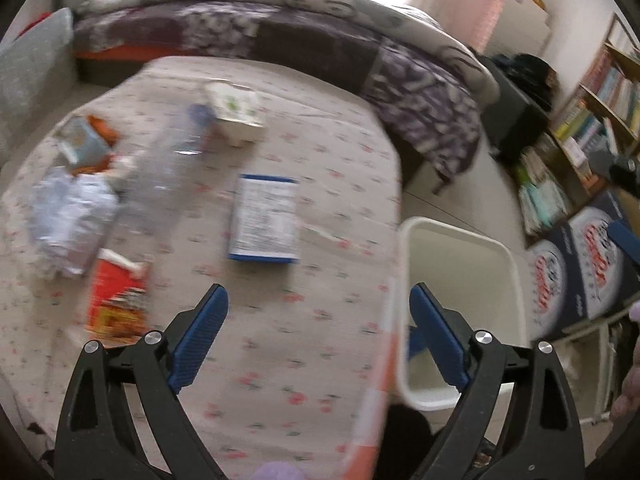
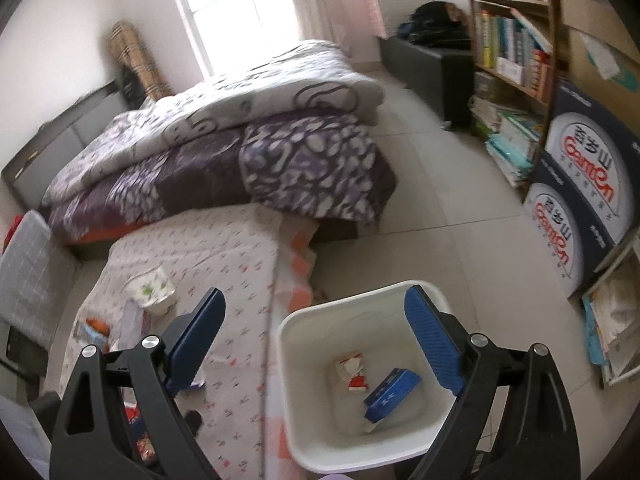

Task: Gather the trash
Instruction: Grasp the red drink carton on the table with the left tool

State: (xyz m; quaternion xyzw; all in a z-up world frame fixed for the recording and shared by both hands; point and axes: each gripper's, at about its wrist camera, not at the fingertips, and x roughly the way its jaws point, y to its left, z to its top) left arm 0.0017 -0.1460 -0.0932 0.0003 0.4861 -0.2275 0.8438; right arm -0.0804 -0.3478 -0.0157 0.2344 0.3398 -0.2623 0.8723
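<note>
Both grippers stand wide and empty: the left gripper over a floral-sheeted bed, the right gripper above a white plastic bin on the tiled floor. Inside the bin lie a blue carton and a red-and-white wrapper. On the bed, from nine to twelve o'clock, rest a red packet, crumpled foil, a clear bottle, a blue-edged box and a white cup

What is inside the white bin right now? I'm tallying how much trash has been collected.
In the white bin, two pieces lie on the bottom: a blue box and a crumpled red-and-white carton. The right gripper's finger covers part of the inside, so more could be hidden.
</note>
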